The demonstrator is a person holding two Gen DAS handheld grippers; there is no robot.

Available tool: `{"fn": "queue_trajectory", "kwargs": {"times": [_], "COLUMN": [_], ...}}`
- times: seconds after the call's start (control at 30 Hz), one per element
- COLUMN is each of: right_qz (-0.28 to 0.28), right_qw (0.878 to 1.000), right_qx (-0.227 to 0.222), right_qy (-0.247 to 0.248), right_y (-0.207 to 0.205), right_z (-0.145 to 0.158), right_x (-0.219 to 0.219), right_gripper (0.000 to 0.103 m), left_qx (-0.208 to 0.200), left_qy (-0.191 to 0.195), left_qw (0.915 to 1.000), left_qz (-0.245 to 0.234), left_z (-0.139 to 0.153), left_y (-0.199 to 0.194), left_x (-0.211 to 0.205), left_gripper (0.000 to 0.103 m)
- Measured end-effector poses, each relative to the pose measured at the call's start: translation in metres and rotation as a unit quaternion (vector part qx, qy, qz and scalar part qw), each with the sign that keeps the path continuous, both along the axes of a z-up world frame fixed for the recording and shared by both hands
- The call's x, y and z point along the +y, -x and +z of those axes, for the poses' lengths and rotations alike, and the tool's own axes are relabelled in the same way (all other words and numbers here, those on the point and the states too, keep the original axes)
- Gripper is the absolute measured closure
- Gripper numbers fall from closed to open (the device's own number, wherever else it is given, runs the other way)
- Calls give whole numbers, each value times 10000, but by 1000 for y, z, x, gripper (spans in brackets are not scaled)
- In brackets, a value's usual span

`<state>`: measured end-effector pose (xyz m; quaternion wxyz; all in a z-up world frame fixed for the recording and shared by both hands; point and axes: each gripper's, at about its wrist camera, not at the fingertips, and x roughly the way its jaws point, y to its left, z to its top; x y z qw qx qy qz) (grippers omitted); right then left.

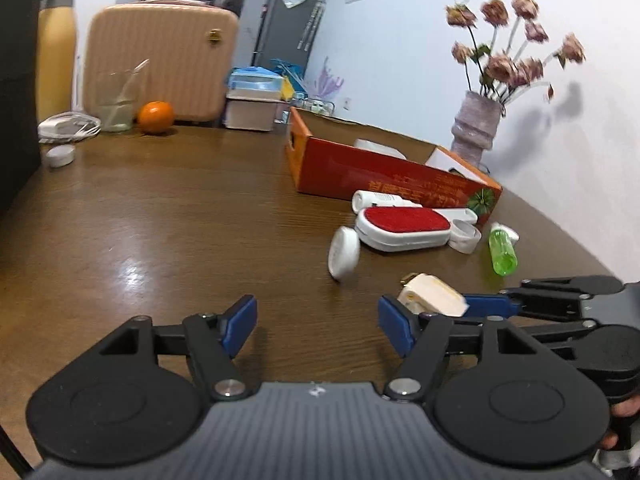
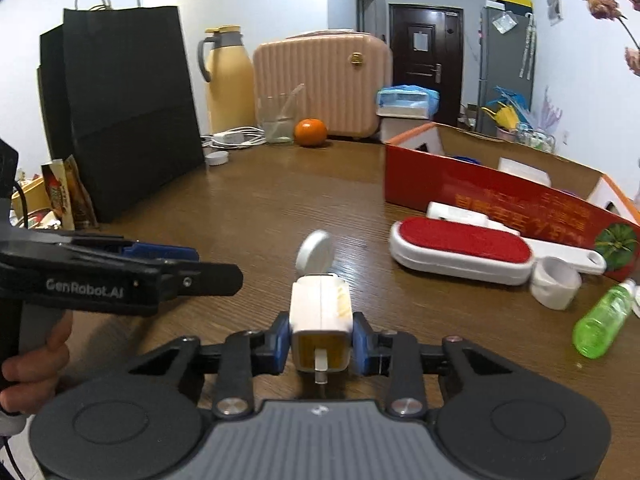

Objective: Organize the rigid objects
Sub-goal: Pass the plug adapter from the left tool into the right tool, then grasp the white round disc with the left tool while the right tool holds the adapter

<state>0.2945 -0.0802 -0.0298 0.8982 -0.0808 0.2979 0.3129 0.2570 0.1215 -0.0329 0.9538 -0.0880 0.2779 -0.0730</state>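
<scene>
My right gripper [image 2: 321,342] is shut on a white and yellow plug adapter [image 2: 320,316], held just above the wooden table; the adapter also shows in the left wrist view [image 1: 432,294]. My left gripper [image 1: 318,326] is open and empty, low over the table, just left of the adapter. A white round lid [image 1: 343,253] stands tilted ahead. Beyond it lie a red and white lint brush [image 1: 402,227], a white tube [image 1: 380,199], a white cap [image 1: 464,236] and a green bottle [image 1: 502,251]. The red cardboard box [image 1: 360,168] sits behind them, holding white items.
At the table's far end stand a pink case [image 1: 160,60], an orange [image 1: 156,117], a glass [image 1: 116,100], a yellow jug [image 2: 228,80] and a white charger with cable [image 1: 64,126]. A black paper bag [image 2: 124,108] stands at the left. A vase of flowers [image 1: 476,128] stands by the wall.
</scene>
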Motion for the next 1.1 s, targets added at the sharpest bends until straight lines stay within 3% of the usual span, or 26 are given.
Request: {"fn": "queue_trajectory", "kwargs": {"times": [0.17, 0.27, 0.33, 0.37, 0.4, 0.43, 0.47, 0.6, 0.87, 0.97, 1.1], "right_qz": [-386, -521, -611, -657, -686, -716, -742, -783, -919, -944, -1002], "right_qw": [9992, 9986, 9981, 9978, 9976, 9974, 9972, 9968, 9955, 9949, 9933], "right_qx": [-36, -50, -44, -53, -69, -80, -86, -76, -160, -356, -567], "right_qy": [61, 63, 47, 37, 17, -20, -51, -109, -167, 36, -113], "right_y": [-8, -15, -21, -23, -25, -26, -28, -32, -41, -33, -14], "right_z": [0, 0, 0, 1, 1, 3, 3, 2, 1, 3, 16], "right_x": [-20, -31, -37, -39, -42, -45, -48, -59, -66, -63, -68], "right_gripper": [72, 72, 72, 72, 72, 72, 72, 72, 72, 72, 72], "left_qx": [91, -126, -282, -302, -195, 39, 159, 209, -249, -528, -886], "left_qy": [-428, -731, -798, -850, -907, -883, -758, -183, -710, -896, -1015], "left_qw": [9990, 9965, 9953, 9945, 9941, 9940, 9942, 9961, 9960, 9944, 9906], "left_qz": [-121, -381, -469, -523, -562, -642, -743, -838, -476, -179, 256], "left_z": [7, 16, 15, 11, 7, 2, -1, -7, 19, 33, 51], "left_y": [-35, -70, -101, -119, -134, -151, -160, -176, -137, -99, -42], "left_x": [-19, -34, -39, -40, -41, -40, -40, -33, -45, -47, -48], "left_gripper": [34, 23, 25, 42, 69, 80, 87, 93, 94, 94, 94]}}
